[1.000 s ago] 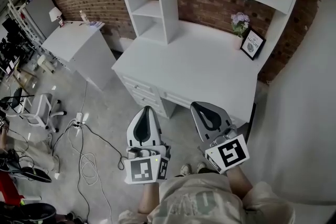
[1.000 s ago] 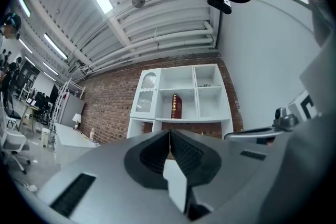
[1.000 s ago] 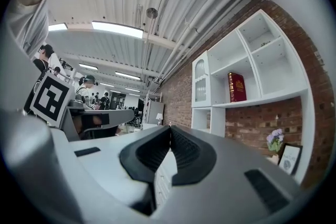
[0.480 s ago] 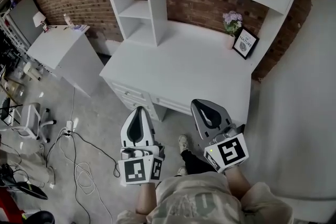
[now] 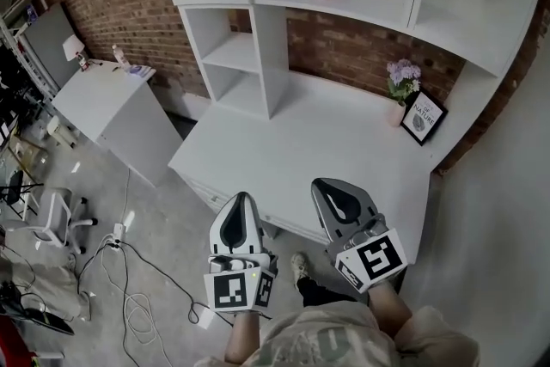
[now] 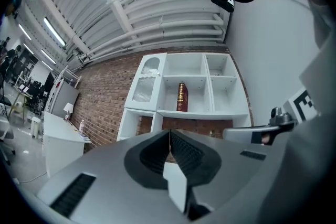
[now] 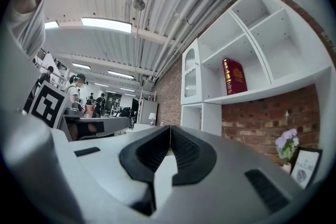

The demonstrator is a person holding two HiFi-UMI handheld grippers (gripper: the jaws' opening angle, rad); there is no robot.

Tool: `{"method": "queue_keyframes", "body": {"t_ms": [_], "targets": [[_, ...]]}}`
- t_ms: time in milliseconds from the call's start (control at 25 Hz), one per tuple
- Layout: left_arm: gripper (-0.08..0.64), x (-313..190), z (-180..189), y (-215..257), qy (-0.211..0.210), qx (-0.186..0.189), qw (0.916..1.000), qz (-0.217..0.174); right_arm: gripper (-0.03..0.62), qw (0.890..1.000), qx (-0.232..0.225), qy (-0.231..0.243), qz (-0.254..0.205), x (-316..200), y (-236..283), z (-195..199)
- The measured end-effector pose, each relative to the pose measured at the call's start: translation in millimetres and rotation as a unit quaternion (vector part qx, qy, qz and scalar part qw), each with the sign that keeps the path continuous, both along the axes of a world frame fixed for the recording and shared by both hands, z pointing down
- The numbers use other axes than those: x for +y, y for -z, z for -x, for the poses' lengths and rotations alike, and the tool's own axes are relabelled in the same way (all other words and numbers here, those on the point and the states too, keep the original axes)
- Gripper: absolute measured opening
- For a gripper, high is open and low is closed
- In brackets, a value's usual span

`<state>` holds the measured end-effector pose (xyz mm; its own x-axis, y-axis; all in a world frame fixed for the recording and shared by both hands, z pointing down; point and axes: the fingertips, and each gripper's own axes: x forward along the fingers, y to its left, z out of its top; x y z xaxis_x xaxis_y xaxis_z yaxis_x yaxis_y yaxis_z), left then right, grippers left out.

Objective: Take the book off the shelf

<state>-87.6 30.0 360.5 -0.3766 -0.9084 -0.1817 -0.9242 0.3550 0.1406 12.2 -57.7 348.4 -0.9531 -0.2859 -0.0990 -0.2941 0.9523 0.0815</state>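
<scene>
The grey two-jaw left gripper (image 5: pixel 241 198) is held low ahead of the torso, with its tip pointed forward. Its black ribbed pads (image 6: pixel 185 152) are seen pressed together along their length, and nothing is caught between them. The matching grey right gripper (image 5: pixel 321 183) is held just beside it, apart from it and turned slightly outward. Its black pads (image 7: pixel 187 152) are likewise closed on nothing. A black-and-white marker cube is carried at the rear of each gripper, left (image 5: pixel 238 290) and right (image 5: pixel 372 258). A bare forearm (image 5: pixel 242 340) is seen behind the left cube.
</scene>
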Motion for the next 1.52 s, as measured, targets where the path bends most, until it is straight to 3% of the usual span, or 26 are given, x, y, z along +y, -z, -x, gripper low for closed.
{"method": "queue_keyframes", "body": {"t_ms": [320,560,720,840,1000,1160,1240,1520], "targets": [[0.017,-89.2,60.5,21.3,0.003,-0.016,0.9999,-0.005,0.017,0.999,-0.016,-0.002,0.031,-93.9,-2.2,59.9],[0.012,-152.4,82.5,28.7,-0.016,-0.026,0.9995,-0.006,0.017,0.998,-0.009,-0.01,0.055,-147.8,-17.3,82.4],[0.012,-186.2,88.0,27.4,-0.028,-0.042,0.9985,0.022,0.017,0.999,-0.013,-0.005,0.047,-171.7,-10.3,96.6],[0.012,-208.7,88.8,38.9,-0.05,-0.063,0.9967,0.009,0.015,1.0,-0.014,-0.001,0.02,-182.5,-1.4,108.5],[0.012,-228.7,101.8,47.5,-0.066,-0.055,0.9961,-0.022,0.016,0.998,-0.039,-0.036,0.026,-201.3,9.1,117.4],[0.014,-249.8,110.8,46.2,-0.102,-0.053,0.9932,-0.018,0.015,0.995,-0.059,-0.074,0.041,-217.1,14.2,125.0],[0.014,-259.4,113.4,50.8,-0.127,-0.063,0.9898,-0.018,0.017,0.992,-0.059,-0.101,0.037,-222.6,17.1,129.1],[0.014,-279.2,140.8,57.2,-0.171,-0.047,0.9838,-0.024,0.015,0.986,-0.04,-0.16,0.019,-232.9,20.5,143.9]]}}
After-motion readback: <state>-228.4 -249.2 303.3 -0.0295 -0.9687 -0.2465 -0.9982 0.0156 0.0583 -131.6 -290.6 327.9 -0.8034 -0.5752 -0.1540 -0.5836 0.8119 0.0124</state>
